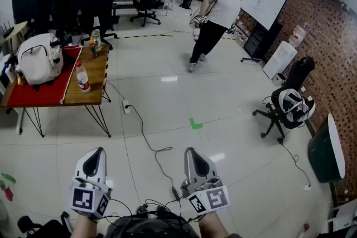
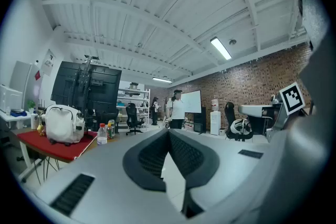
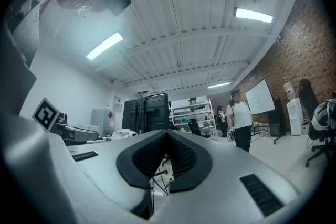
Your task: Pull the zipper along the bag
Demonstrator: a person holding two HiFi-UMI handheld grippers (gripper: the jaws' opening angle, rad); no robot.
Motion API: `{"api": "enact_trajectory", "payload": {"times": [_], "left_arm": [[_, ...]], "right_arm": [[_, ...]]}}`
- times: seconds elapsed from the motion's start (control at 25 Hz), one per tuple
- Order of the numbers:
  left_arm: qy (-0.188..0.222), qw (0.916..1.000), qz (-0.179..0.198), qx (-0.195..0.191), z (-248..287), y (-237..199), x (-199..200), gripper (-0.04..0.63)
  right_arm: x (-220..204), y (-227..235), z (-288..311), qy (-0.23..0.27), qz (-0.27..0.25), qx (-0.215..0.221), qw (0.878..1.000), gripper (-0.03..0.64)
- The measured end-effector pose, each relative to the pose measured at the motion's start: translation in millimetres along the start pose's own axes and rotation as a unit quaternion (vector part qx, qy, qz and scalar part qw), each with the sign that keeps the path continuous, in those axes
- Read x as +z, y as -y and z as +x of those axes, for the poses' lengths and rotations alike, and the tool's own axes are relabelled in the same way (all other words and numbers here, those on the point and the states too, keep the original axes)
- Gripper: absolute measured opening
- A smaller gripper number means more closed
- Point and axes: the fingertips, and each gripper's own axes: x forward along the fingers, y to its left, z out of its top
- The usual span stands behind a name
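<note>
Floor (image 1: 184,103): wide pale tile, bare between the person holding the grippers and the table.
Table (image 1: 92,72): stands ahead and to the left, with a red cloth (image 1: 39,92) over its left part and bare wood along its right edge.
Bag (image 1: 38,58): white, upright on the cloth, toward the table's far left corner as the head view shows it.
Left gripper (image 1: 98,154): held low over the floor, jaws together on nothing.
Right gripper (image 1: 192,153): level with the left, jaws also together on nothing.
Bottle (image 1: 82,78): upright on the wood near the right edge, apart from the bag.
Zipper: too small to make out from here.
Step in hand: judged to be the approach, with nothing of the task begun. It would go best by walking up to the table's near edge, parting both jaws on the way, pinning the bag's fabric beside the zipper with one gripper and taking the pull tab with the other.
Bag against jaws: well apart, ahead and left of both. The left gripper view looks toward it, while the right points more toward the shelves.
</note>
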Motion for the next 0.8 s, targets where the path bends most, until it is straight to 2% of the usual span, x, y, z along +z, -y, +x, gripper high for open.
{"api": "enact_trajectory", "payload": {"times": [0.36,0.56,0.8], "left_arm": [[-0.005,0.9999,0.003,-0.011,7,-41,-14,0.028],[0.003,1.0000,-0.005,0.005,22,-65,-3,0.028],[0.004,0.9998,0.000,0.020,66,-100,-11,0.028]], "right_arm": [[-23,-25,37,-0.009,0.007,-0.002,1.000,0.006],[-18,-20,67,0.002,0.000,0.001,1.000,0.006],[-43,-8,130,0.005,0.007,0.017,1.000,0.006]]}}
